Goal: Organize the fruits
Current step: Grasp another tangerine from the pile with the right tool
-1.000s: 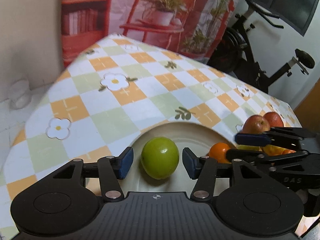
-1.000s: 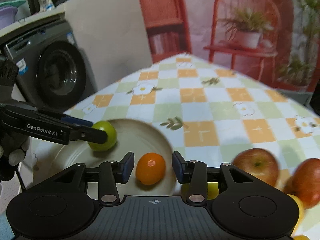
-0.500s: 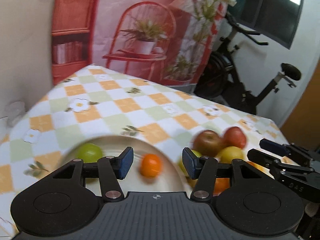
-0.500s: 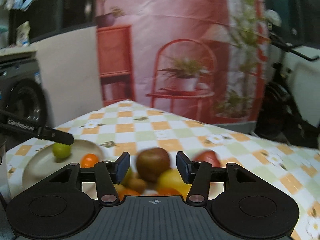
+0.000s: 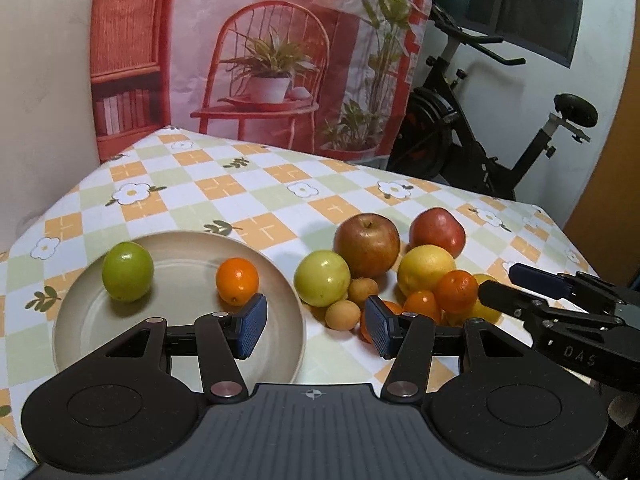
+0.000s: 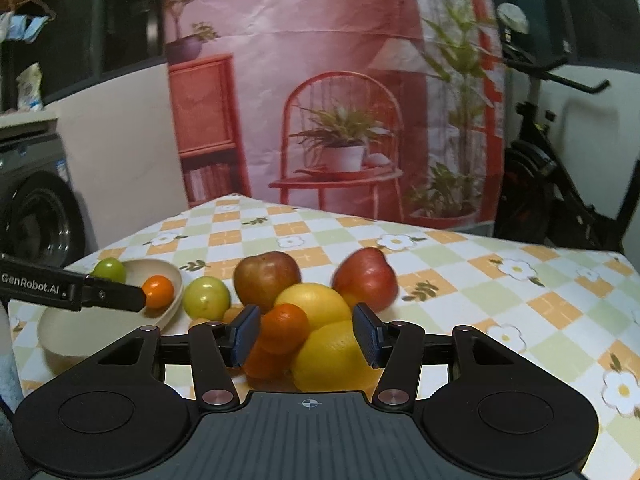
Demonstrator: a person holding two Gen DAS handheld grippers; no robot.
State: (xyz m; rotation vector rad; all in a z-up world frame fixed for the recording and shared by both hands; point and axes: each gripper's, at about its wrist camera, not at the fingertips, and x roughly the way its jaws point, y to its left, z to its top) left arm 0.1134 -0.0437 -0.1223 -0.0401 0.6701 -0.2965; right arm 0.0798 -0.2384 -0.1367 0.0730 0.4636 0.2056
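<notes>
A beige plate (image 5: pixel 100 336) holds a green fruit (image 5: pixel 127 271) and a small orange (image 5: pixel 237 281); the plate also shows in the right wrist view (image 6: pixel 64 330). A pile of fruit lies to its right: a yellow-green apple (image 5: pixel 322 278), a brown-red apple (image 5: pixel 367 239), a red apple (image 5: pixel 437 232), a lemon (image 5: pixel 426 270), small oranges (image 5: pixel 456 291) and small brown fruits (image 5: pixel 341 314). My left gripper (image 5: pixel 316 330) is open and empty, above the plate's right rim. My right gripper (image 6: pixel 306 334) is open and empty, above an orange (image 6: pixel 285 328) and a lemon (image 6: pixel 332 354).
The table has a checked orange, green and white cloth (image 5: pixel 256 196). An exercise bike (image 5: pixel 492 136) stands past its far right edge. A washing machine (image 6: pixel 36 216) stands to the left. A printed backdrop (image 5: pixel 280 40) hangs behind the table.
Both grippers have drawn back and up from the plate, leaving the green fruit and the small orange on it. Both views now take in the fruit pile.
</notes>
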